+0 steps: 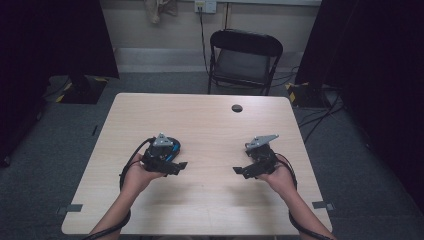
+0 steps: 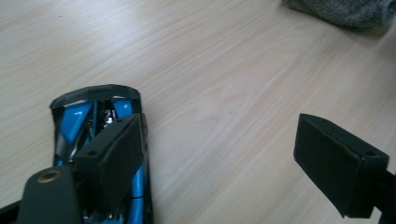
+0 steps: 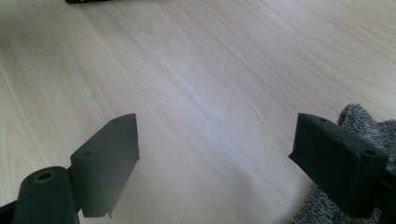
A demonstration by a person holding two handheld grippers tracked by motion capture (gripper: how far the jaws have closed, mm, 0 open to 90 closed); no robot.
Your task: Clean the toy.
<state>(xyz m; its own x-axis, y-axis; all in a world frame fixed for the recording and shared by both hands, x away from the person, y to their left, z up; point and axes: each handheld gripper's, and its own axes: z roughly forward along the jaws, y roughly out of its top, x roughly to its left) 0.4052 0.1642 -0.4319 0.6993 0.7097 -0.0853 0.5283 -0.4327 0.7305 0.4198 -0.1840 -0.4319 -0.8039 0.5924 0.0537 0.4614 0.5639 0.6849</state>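
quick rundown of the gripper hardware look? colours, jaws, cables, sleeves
Both the left gripper and the right gripper are black, each topped by a grey three-cornered plate. Jaws are flat, blocky black pads with small screw holes. A black cable trails from each along the forearm. Forearms bare, no sleeves.

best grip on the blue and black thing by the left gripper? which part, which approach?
Probably across the long sides of the blue and black object, coming from above along its length. It lies flat on the table, elongated, narrower than the open spread of the left gripper. One of the fingers already sits over it. The curved end looks less stable.
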